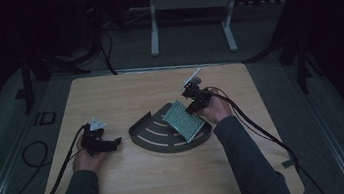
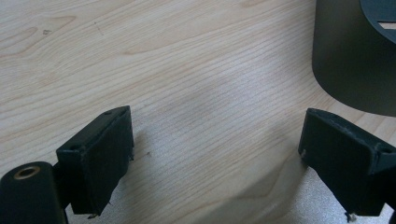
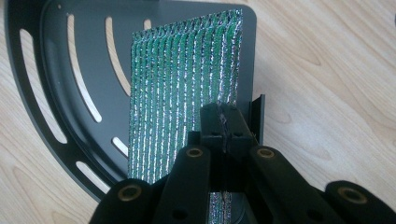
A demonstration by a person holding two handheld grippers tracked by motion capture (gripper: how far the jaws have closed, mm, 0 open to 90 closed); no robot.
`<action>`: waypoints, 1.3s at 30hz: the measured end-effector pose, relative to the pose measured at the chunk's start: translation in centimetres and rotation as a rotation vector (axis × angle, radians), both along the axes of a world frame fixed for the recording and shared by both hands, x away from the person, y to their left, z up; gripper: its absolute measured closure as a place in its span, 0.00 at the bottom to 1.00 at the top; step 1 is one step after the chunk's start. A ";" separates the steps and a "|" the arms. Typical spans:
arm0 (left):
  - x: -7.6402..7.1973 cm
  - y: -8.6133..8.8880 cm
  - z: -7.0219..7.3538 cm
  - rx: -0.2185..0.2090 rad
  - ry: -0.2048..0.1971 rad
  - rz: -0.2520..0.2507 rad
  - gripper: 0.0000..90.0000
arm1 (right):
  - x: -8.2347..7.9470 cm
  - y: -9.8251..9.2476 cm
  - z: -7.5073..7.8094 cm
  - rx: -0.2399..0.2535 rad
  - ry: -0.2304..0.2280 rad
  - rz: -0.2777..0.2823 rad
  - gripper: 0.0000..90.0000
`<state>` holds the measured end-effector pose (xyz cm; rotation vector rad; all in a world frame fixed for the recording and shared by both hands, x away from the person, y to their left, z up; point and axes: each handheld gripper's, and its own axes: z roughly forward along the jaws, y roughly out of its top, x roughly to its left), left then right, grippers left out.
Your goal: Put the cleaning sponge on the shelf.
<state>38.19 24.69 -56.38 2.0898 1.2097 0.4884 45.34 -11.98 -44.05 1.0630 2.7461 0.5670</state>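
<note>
A: Where's the green scouring pad (image 3: pixel 184 88)?

B: Over the black slotted tray (image 1: pixel 151 137), at its right side, tilted, with one edge pinched in the right gripper (image 3: pixel 225 125). Those jaws are pressed together on the pad's silvery-green weave.

A: What does the tray sit on?

B: A pale wooden table (image 1: pixel 137 192), about at its middle. Round the table the room is dark: grey floor, and beyond the table's far edge a white frame on two legs (image 1: pixel 189 11).

A: The hands?

B: The right hand (image 1: pixel 216 109) reaches in from the tray's right, forearm slanting up from the near edge, cable (image 1: pixel 266 135) trailing back. The left hand (image 1: pixel 86 158) rests on the table left of the tray, its left gripper (image 2: pixel 215 154) pointing toward the tray's curved wall, jaws spread wide over bare wood, pinching nothing.

A: Counts?

B: One pad, one tray, two grippers, two hands, one table.
</note>
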 end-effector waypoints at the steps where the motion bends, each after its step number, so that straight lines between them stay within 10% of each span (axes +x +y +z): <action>1: 0.0 0.0 0.0 0.000 0.000 0.000 0.12 | 0.0 0.0 -0.1 -0.002 0.000 0.001 1.00; 39: 0.0 0.0 0.0 -0.001 0.000 0.001 0.12 | 0.3 -0.5 -2.7 -0.119 0.010 -0.030 0.99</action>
